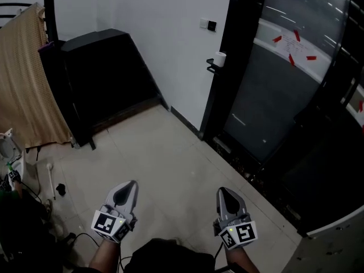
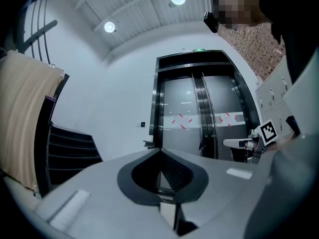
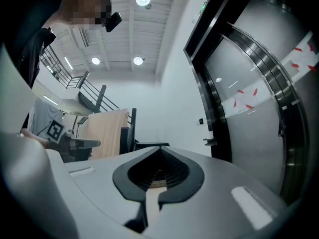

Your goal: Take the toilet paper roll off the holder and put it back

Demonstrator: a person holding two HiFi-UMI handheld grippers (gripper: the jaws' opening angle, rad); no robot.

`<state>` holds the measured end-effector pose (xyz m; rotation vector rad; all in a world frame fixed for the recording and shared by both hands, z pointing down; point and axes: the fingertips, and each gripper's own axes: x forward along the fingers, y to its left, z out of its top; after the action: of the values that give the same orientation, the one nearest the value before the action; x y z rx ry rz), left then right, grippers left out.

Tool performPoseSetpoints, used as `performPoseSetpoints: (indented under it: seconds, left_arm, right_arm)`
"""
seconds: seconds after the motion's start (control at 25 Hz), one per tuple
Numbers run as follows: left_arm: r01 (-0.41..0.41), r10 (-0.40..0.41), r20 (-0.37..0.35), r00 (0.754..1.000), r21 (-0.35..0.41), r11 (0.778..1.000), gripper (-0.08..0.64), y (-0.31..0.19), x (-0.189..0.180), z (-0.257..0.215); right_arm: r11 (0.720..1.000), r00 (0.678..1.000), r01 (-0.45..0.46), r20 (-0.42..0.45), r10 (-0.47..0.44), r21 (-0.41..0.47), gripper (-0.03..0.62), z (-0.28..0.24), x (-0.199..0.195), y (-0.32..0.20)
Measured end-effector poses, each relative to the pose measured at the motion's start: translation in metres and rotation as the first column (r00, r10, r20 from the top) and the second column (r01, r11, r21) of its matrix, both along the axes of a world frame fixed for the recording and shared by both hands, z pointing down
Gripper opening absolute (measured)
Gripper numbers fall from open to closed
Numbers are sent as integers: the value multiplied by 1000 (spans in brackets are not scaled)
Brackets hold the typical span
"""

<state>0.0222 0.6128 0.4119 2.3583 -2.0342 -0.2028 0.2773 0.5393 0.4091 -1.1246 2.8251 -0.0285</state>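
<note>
A white toilet paper roll (image 1: 219, 58) sits on a small black holder (image 1: 211, 66) fixed beside the black door frame, far ahead of both grippers. My left gripper (image 1: 131, 184) and right gripper (image 1: 222, 191) hang low over the tiled floor, side by side, both shut with nothing between the jaws. In the left gripper view the shut left gripper (image 2: 160, 151) points toward the wall, where the holder (image 2: 148, 144) shows as a small bracket. The right gripper (image 3: 160, 148) in its own view is also shut, with the holder (image 3: 209, 142) small at the frame's edge.
A black slanted cabinet (image 1: 102, 67) and a tan cloth (image 1: 25, 78) stand at the back left. Dark glass doors with red tape marks (image 1: 296, 44) fill the right. A wall switch (image 1: 208, 24) is above the holder. Cables and small items (image 1: 51, 181) lie at the left.
</note>
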Motion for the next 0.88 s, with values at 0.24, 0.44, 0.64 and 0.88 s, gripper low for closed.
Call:
performPoseSetpoints:
  seconds: [0.24,0.44,0.64,0.88]
  left_arm:
    - [-25,25,-30,999,-27,999,2,-61,25,15]
    - [-44,43,-11,999,-55,998,2,-116,17,27]
    - [-84,84,-15,996,-32,996,2,-192,-8,24]
    - [-110,110,7,994,-25,994,2,-296,-67,8]
  right_arm:
    - [997,998,-55,-14,55,-56,14,17,33,-59]
    - [992,996,-95,-11,94,-80,14,28,31,-118]
    - [997,999,-45,-9,44,-60,14,27,-11,-187]
    - [999,998,-54,-23,54,3,14,1,-75,-280]
